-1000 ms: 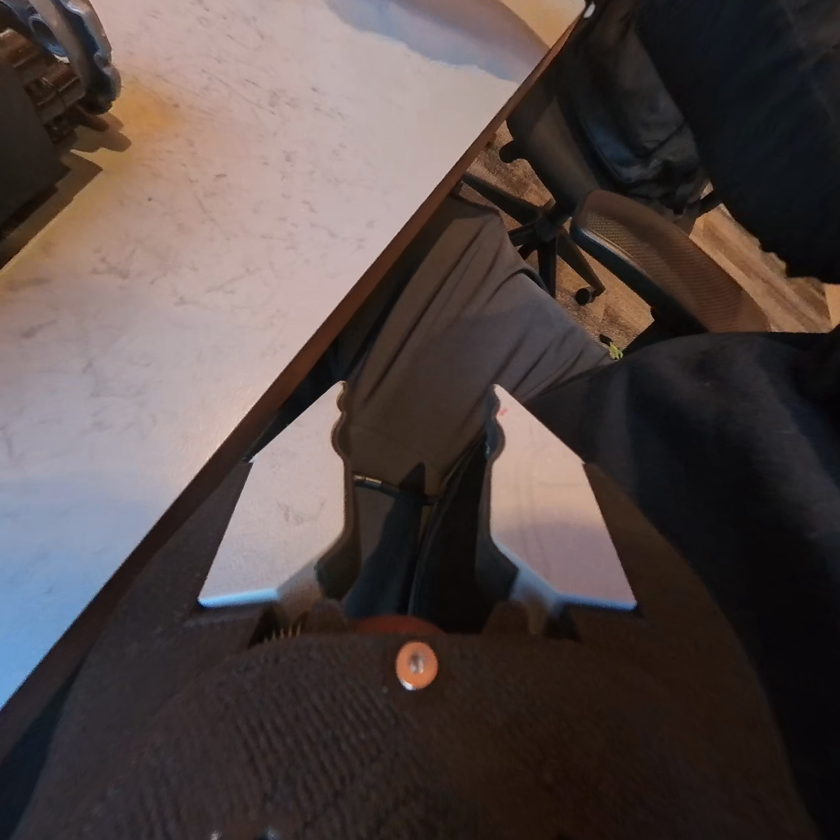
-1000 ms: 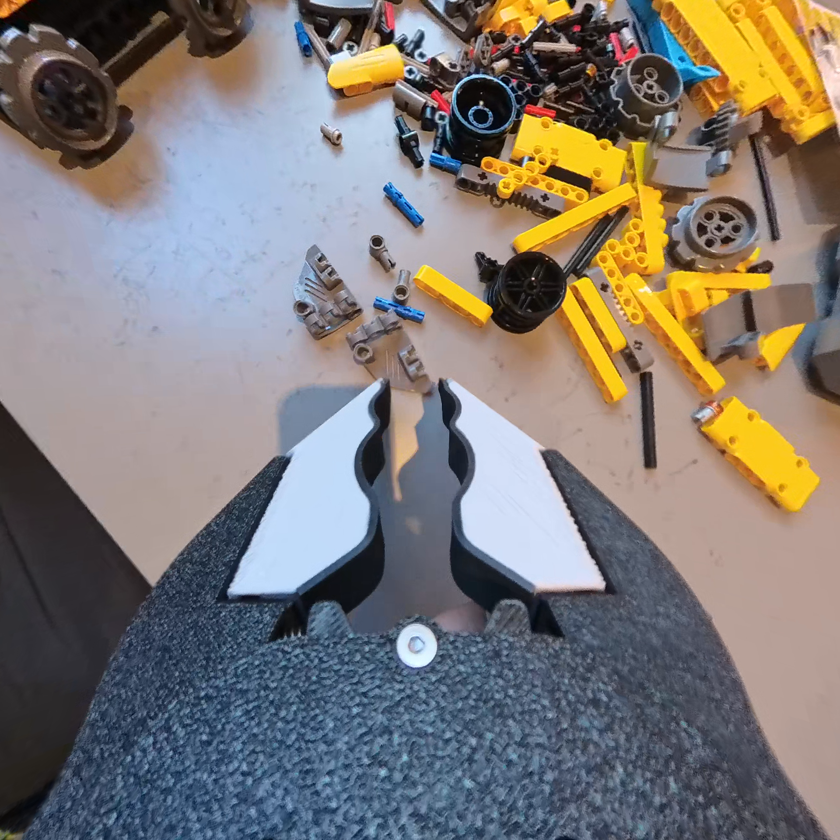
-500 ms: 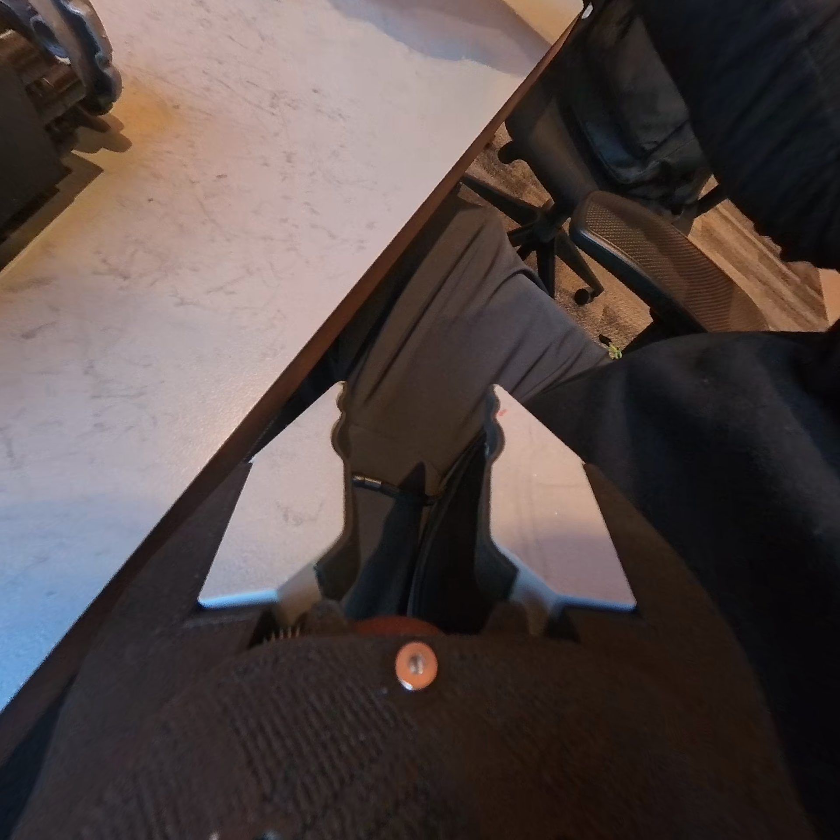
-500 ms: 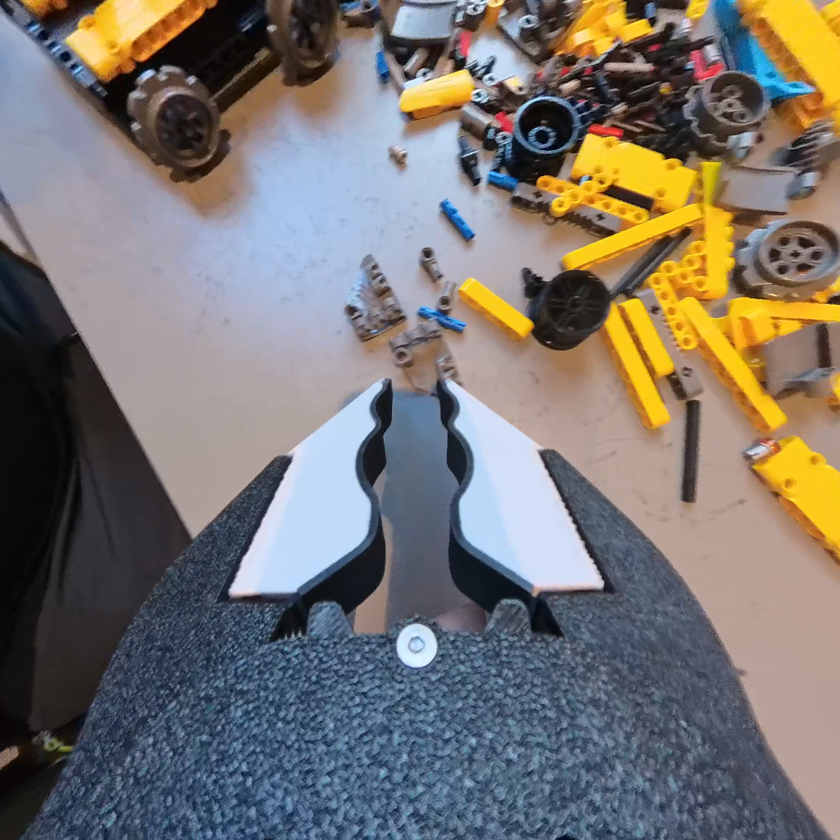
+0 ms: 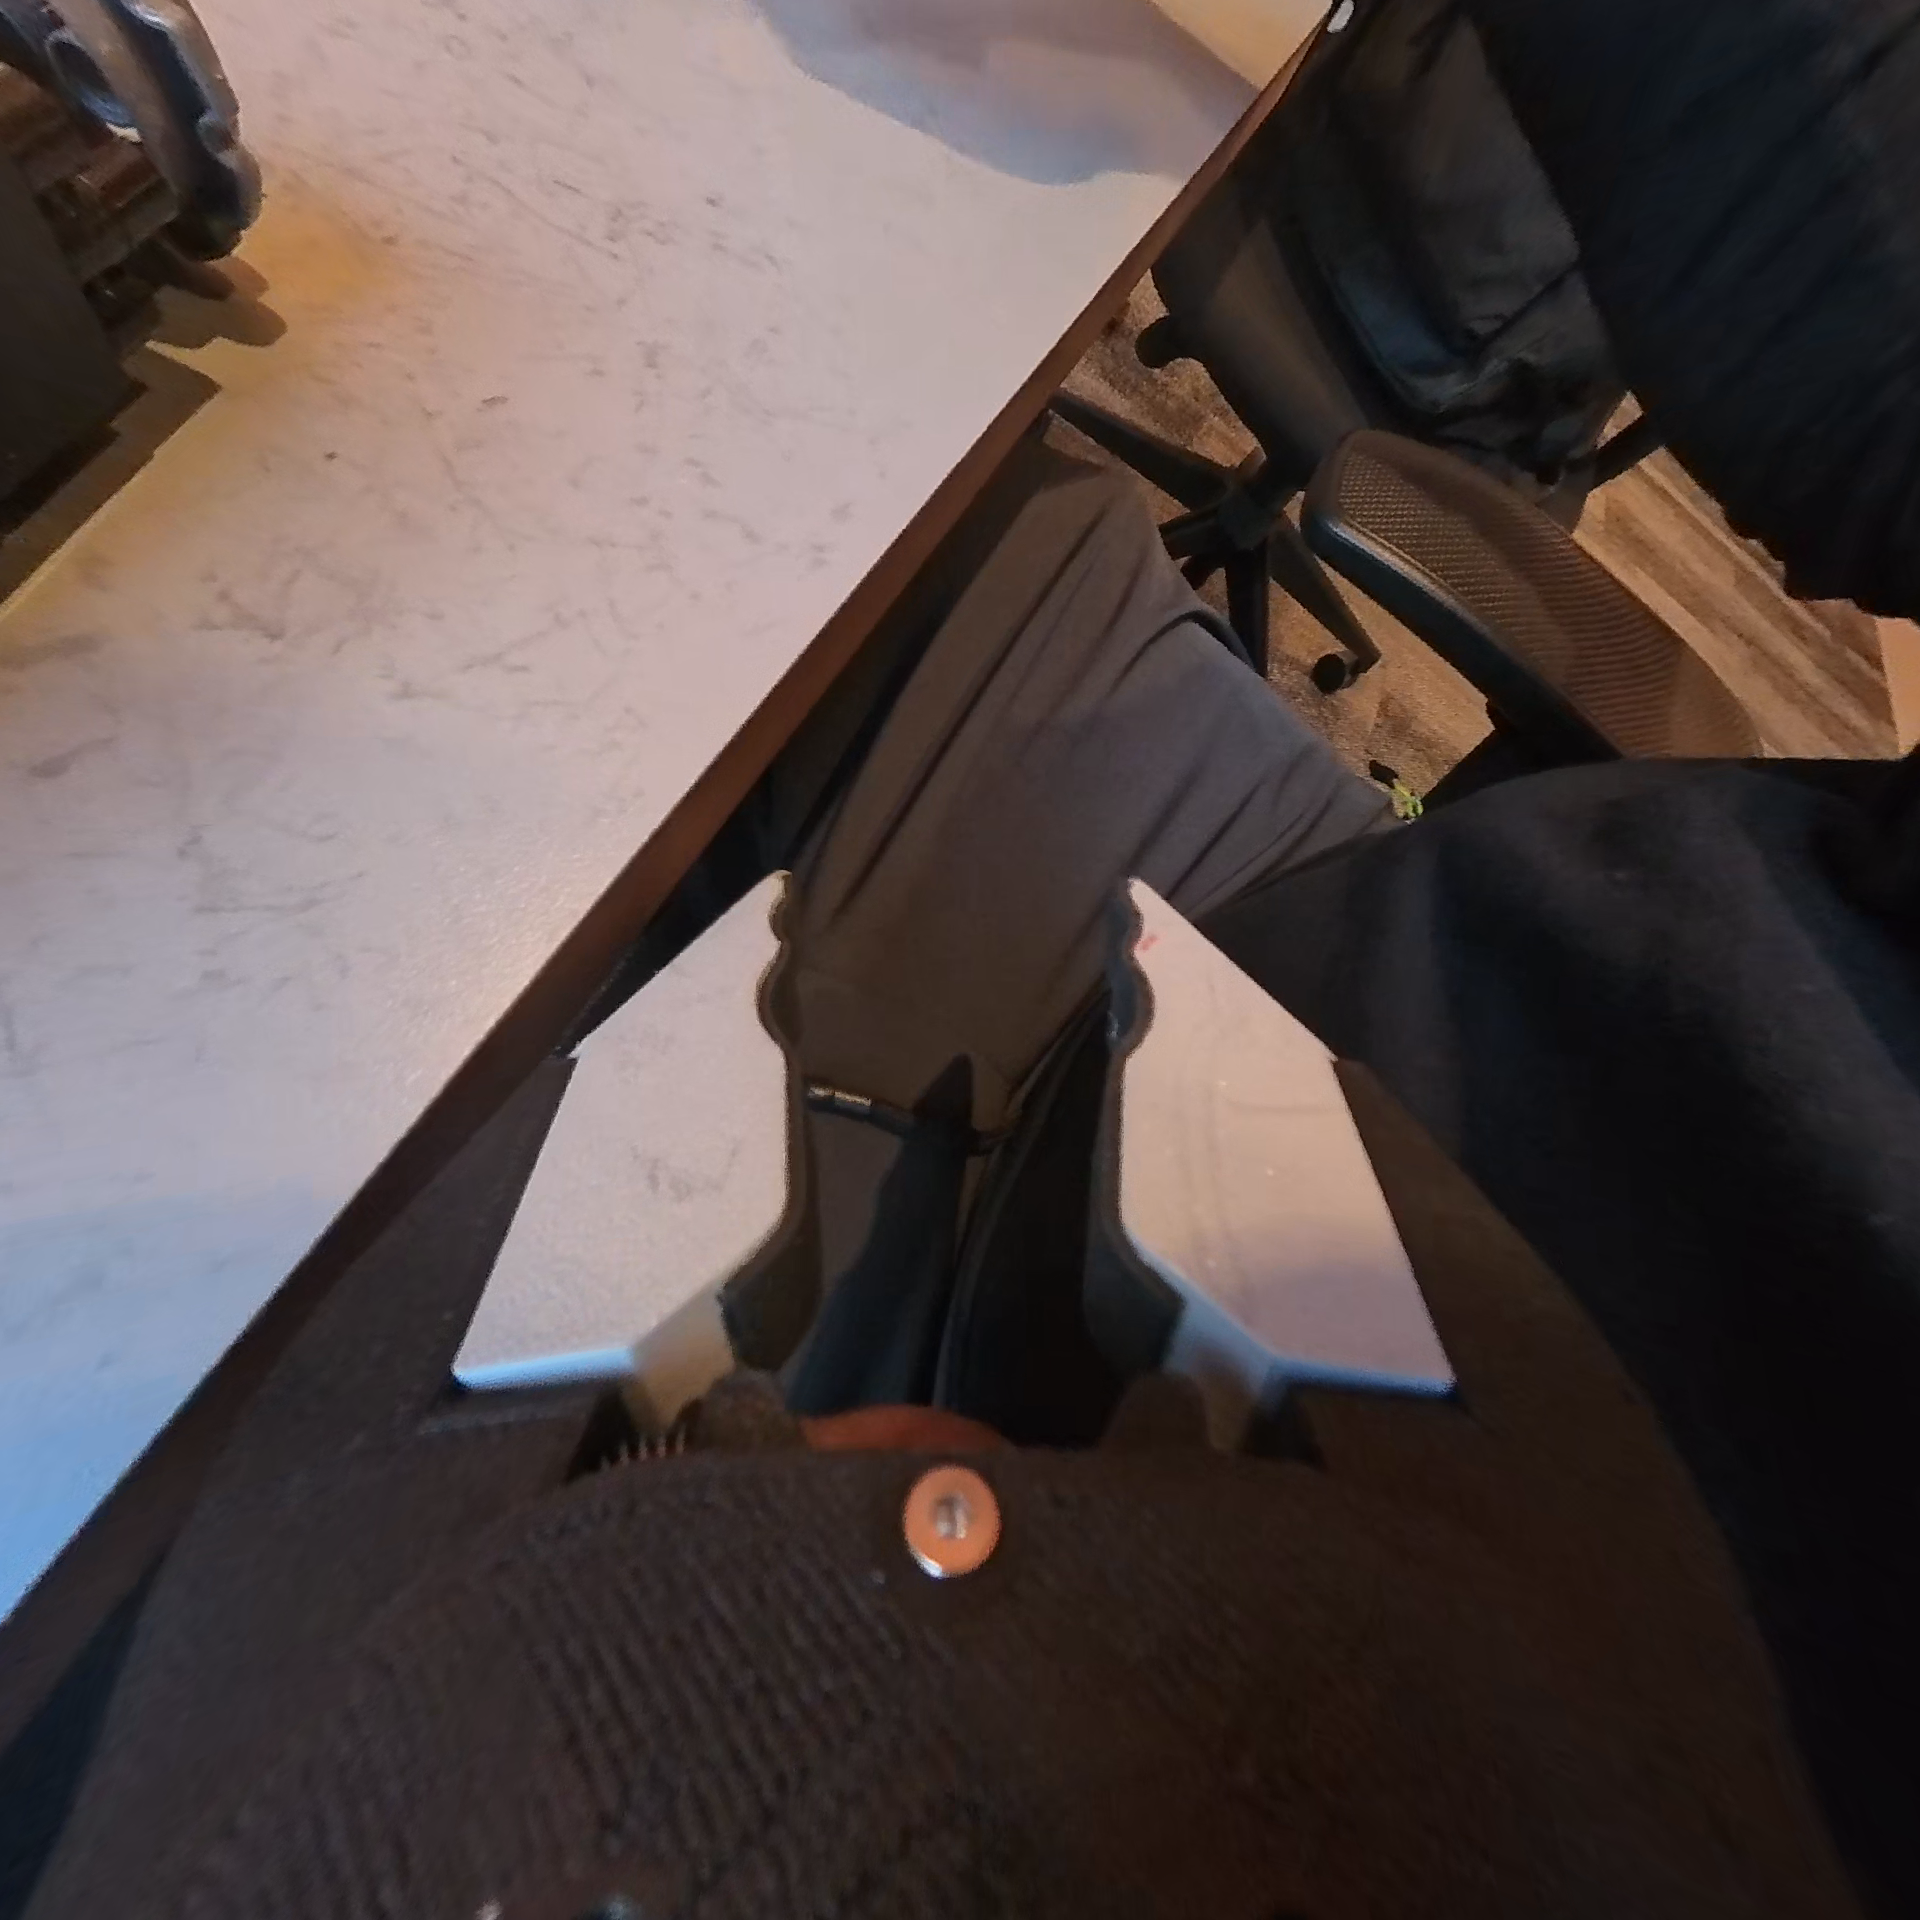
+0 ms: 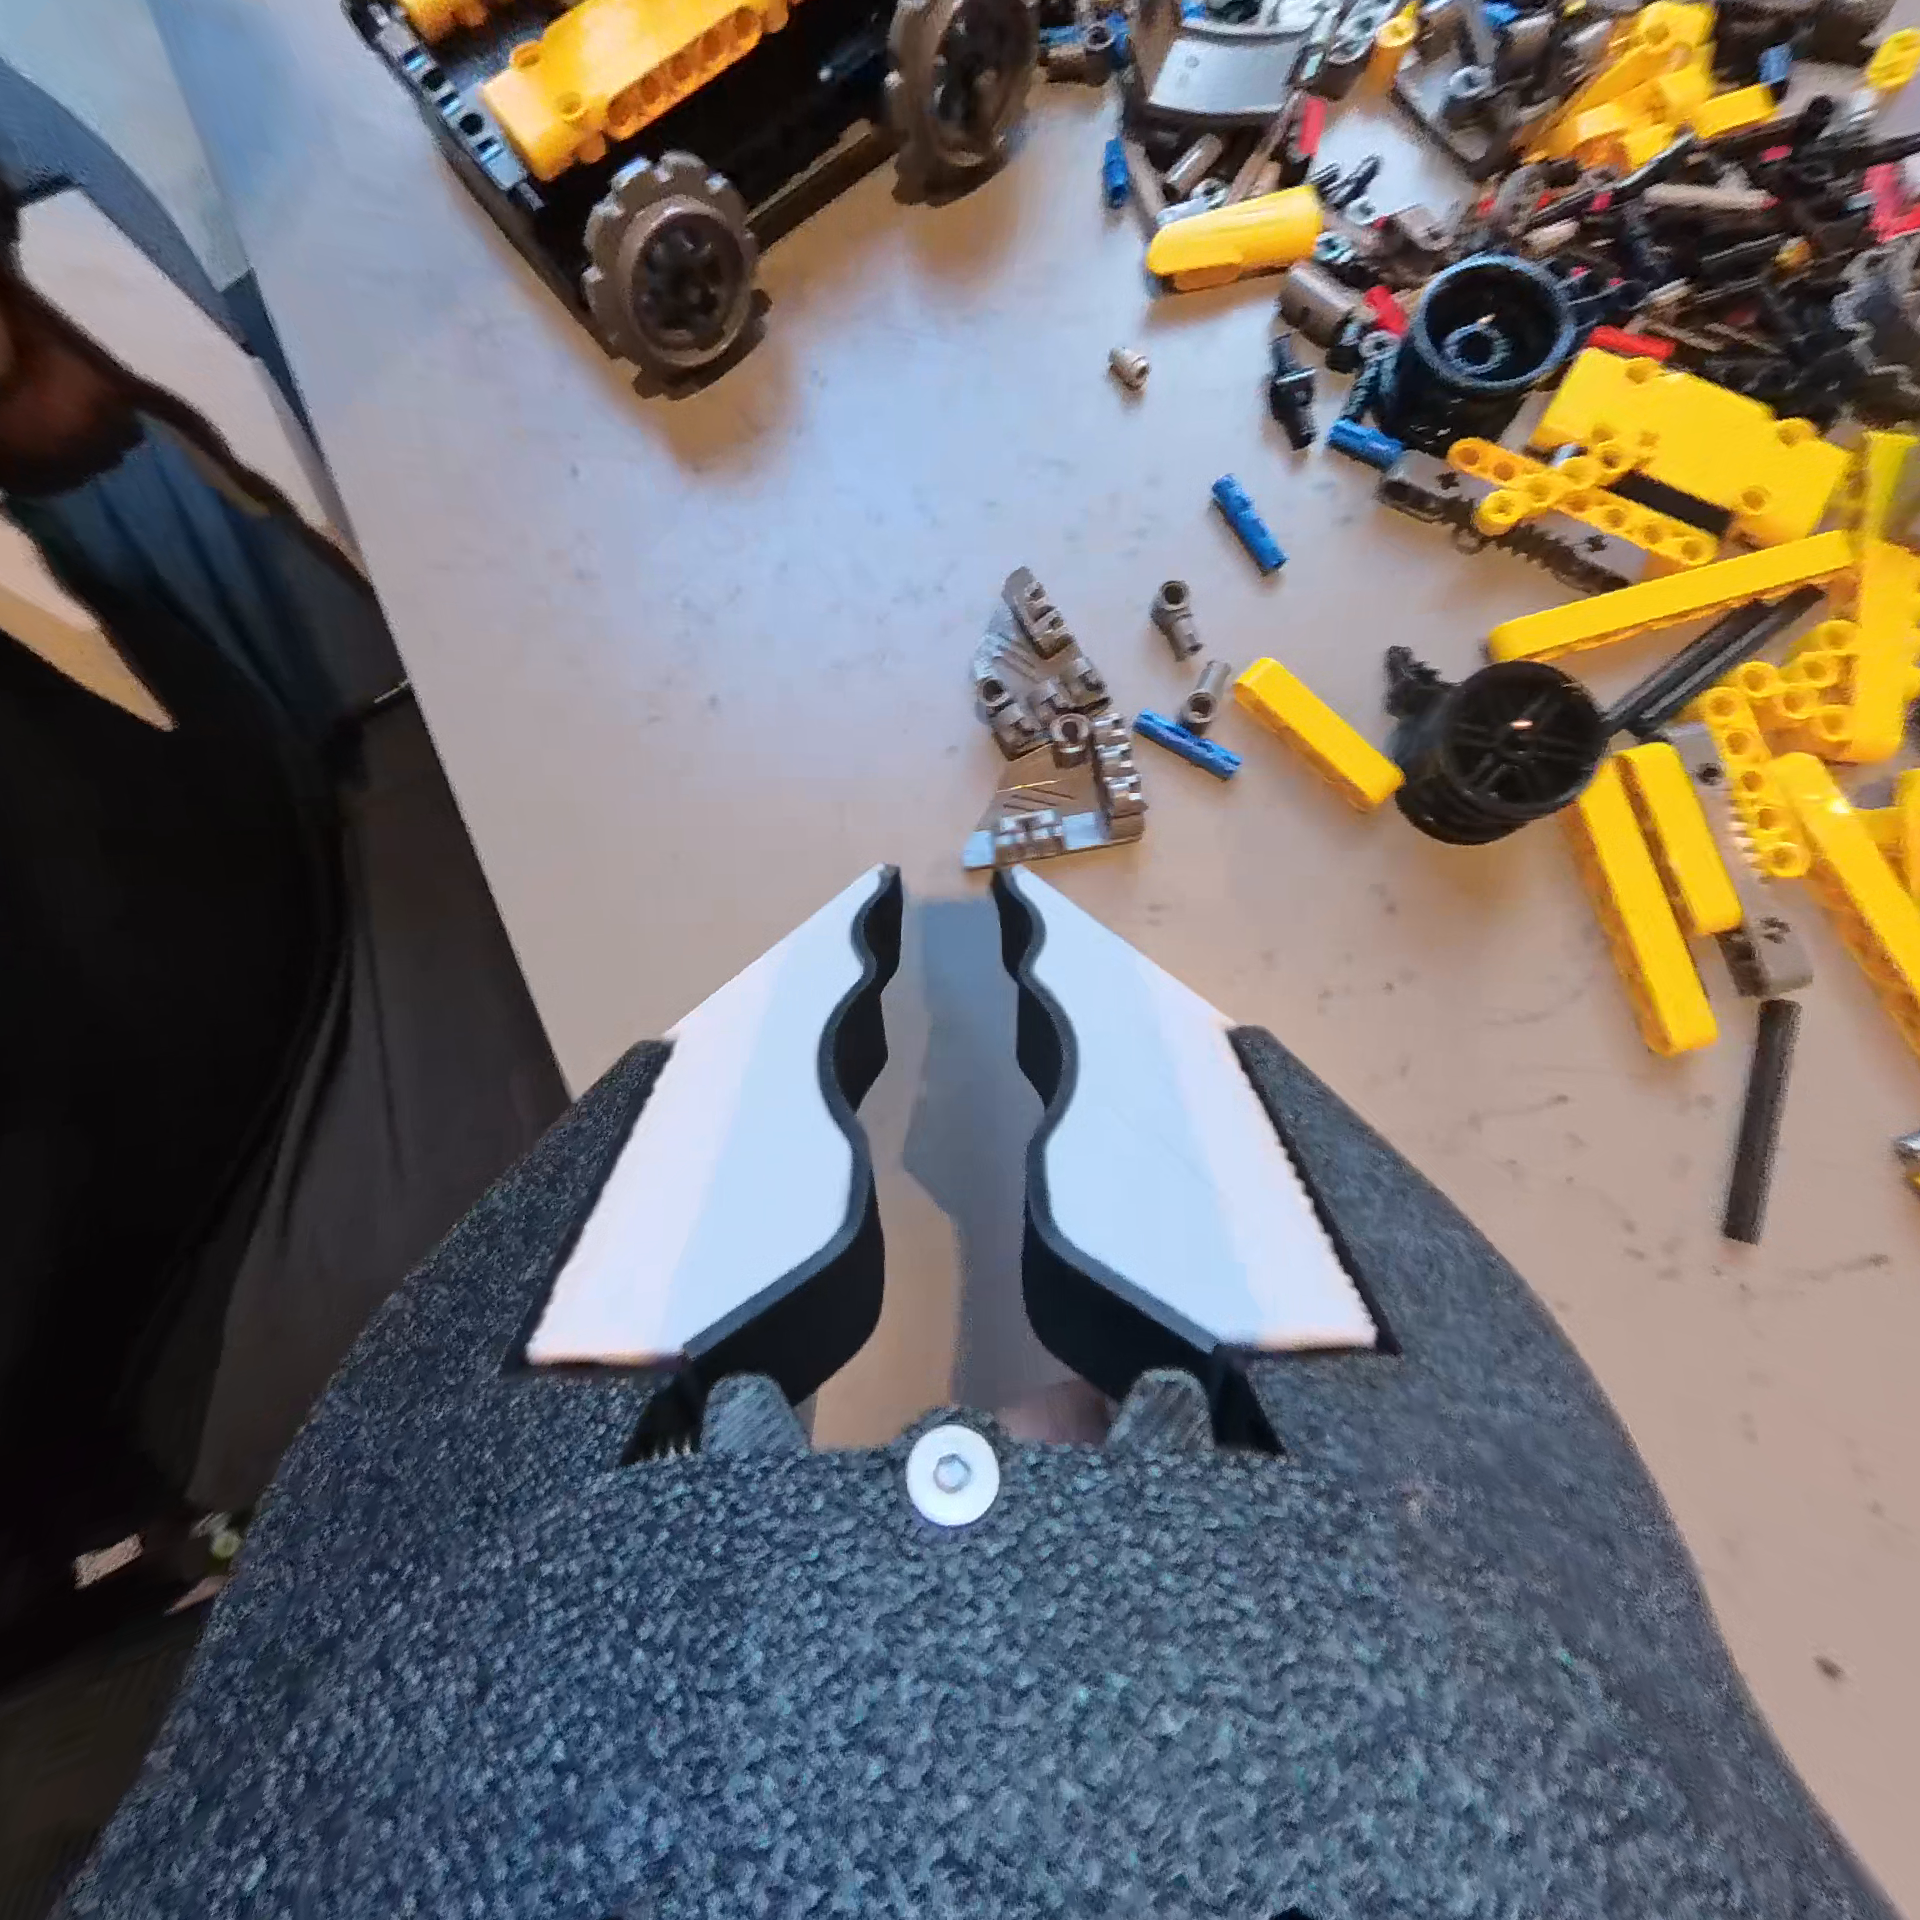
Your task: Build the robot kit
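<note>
Table (image 6: 727, 644): pale, marbled.
Bricks (image 6: 1642, 914): yellow pile, 2 o'clock.
Vehicle (image 6: 665, 135): 12 o'clock, part-built.
Chair (image 5: 1475, 582): 1 o'clock, beyond table edge.

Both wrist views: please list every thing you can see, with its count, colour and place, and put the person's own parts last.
table: one, pale top, under both grippers
part-built vehicle: one, yellow and black with grey toothed wheels, far left of the pile
grey panel pieces: a small cluster, just ahead of the right gripper
blue pins: several, scattered beside the grey pieces
short yellow beam: one, right of the grey pieces
black wheels: two, in the pile at right
loose yellow beams: many, count unclear, right side
black axle: one, near right edge
office chair: one, dark, beyond the table edge
grey trouser leg: one, under the table edge
left gripper: fingers apart, empty, off the table edge
right gripper: fingers narrowly apart, empty, above the table
</note>
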